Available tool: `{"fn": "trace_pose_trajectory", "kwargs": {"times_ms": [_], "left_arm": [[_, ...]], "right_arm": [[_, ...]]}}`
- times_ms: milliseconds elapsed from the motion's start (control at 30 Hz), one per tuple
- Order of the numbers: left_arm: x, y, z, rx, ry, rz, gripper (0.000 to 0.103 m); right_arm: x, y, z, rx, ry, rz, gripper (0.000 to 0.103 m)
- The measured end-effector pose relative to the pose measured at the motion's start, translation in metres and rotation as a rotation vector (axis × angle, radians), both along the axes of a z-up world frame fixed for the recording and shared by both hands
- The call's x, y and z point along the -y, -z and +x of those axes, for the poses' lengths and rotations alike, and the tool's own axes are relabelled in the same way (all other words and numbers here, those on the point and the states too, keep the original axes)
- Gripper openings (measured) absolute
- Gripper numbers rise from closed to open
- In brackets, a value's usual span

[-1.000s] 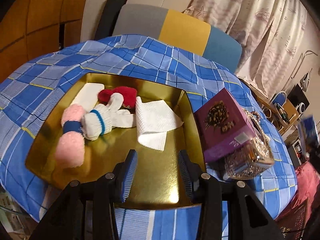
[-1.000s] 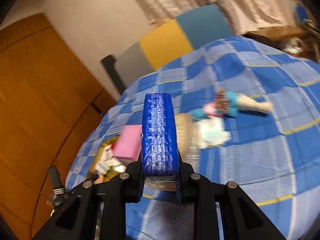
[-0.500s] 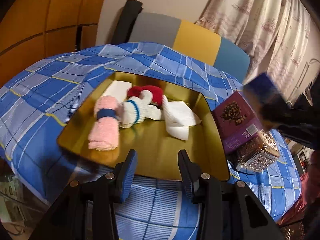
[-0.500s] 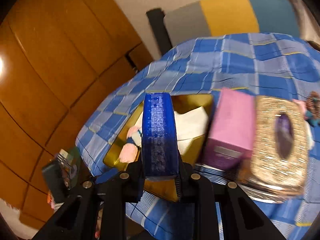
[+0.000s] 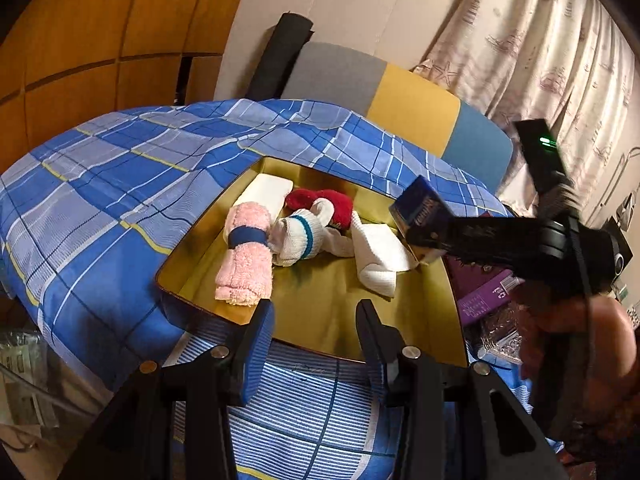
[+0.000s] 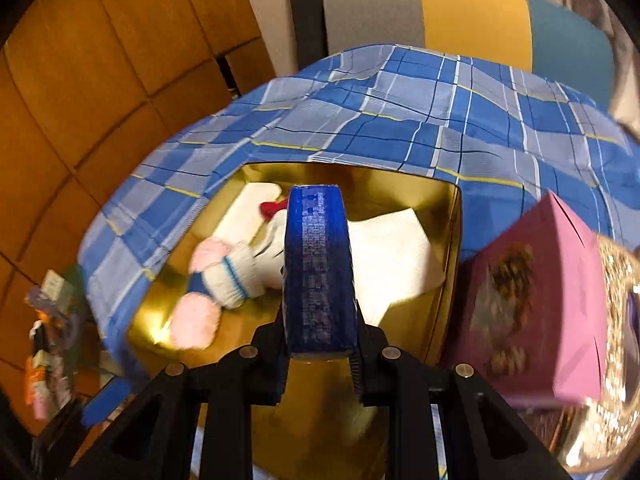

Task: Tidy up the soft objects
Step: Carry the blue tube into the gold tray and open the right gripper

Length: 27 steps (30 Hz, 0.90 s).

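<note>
A gold tray (image 5: 332,312) lies on the blue checked cloth. In it are a rolled pink towel (image 5: 244,256), a white sock with a teal band (image 5: 300,236), a red soft item (image 5: 320,200), a white folded cloth (image 5: 380,260) and a white pad (image 5: 266,194). My right gripper (image 6: 320,368) is shut on a dark blue packet (image 6: 318,268), held above the tray's right part; it also shows in the left wrist view (image 5: 420,216). My left gripper (image 5: 314,344) is open and empty at the tray's near edge.
A purple box (image 6: 544,308) stands just right of the tray (image 6: 456,240), with a glittery tissue box (image 6: 616,320) beyond it. A grey, yellow and blue chair back (image 5: 400,100) is behind the table. Wooden panels are on the left, curtains on the right.
My right gripper has swung left with the blue packet, from over the table's right side to above the tray. My left gripper has pulled back a little from the tray.
</note>
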<state>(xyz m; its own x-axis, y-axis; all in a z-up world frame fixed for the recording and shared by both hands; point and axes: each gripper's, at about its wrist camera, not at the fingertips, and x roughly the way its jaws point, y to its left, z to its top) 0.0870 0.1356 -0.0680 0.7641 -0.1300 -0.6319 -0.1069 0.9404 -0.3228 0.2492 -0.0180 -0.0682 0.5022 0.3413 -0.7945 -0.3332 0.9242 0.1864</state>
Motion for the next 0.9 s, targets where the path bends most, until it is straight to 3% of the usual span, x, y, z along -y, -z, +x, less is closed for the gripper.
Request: {"fn": "trace_pose_trajectory", "kwargs": {"times_ms": [433,500,567,733,900], "left_arm": [[-0.005,0.011,0.004,-0.037,-0.008,-0.023,0.042],[-0.005,0.012,0.004,-0.043,-0.008,-0.024,0.042],[-0.005,0.013,0.004,-0.044,-0.01,-0.03,0.042],[-0.005,0.015,0.004,-0.053,-0.013,-0.032,0.042],[-0.002,0.018,0.004,-0.059,0.001,-0.04,0.042]], "right_arm": [[-0.021,0.036,0.052,-0.027,0.096,-0.234,0.029],[-0.021,0.037,0.055,-0.012,0.111,-0.274,0.044],[-0.019,0.035,0.055,0.005,0.135,-0.308,0.05],[-0.013,0.015,0.039,0.046,0.143,-0.252,0.051],[0.005,-0.022,0.003,0.106,0.156,-0.122,0.056]]}}
